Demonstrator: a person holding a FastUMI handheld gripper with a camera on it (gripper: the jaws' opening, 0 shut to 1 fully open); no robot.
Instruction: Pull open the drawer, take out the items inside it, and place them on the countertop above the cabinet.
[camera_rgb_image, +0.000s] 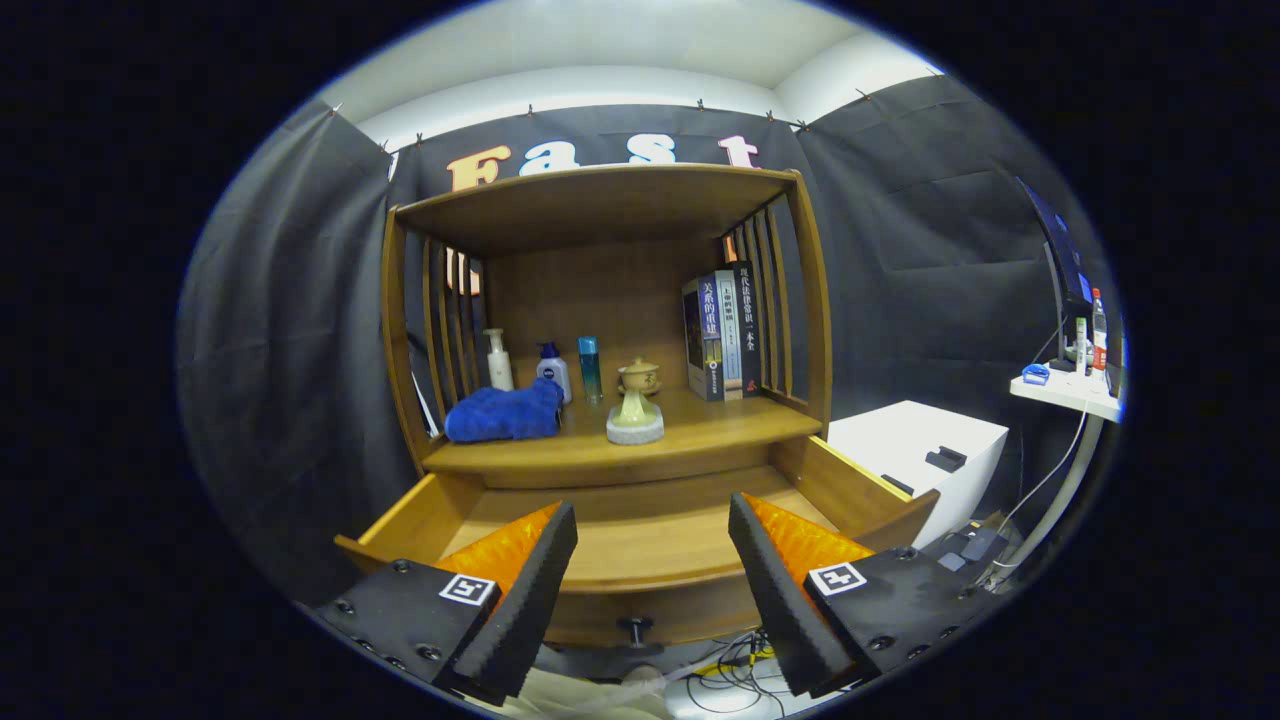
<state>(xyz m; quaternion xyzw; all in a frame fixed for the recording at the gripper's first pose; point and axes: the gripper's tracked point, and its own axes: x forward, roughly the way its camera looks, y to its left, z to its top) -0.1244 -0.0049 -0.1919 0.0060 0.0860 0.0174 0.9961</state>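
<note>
The drawer (640, 540) stands pulled out from the cabinet (600, 300), its knob (634, 628) facing the claw (652, 590). The claw is spread wide and grips nothing; its two fingers hang over the drawer's front edge, one toward each front corner, with the knob below and between them.

The visible part of the drawer floor, between and beyond the fingers, is bare wood; the fingers cover the front corners, so whether anything lies there cannot be told.

On the countertop above the drawer: a blue towel (503, 413) at the left edge, a stone cup (636, 400) at the front edge near the middle, three bottles (552, 370) along the back, and books (722, 330) upright at the right side rails.

Judged state of the task: the opening step is done. The items appear already removed, and the towel and cup near the front edge are likely among them, though this cannot be confirmed. Little or nothing seems left beyond checking the hidden corners.
</note>
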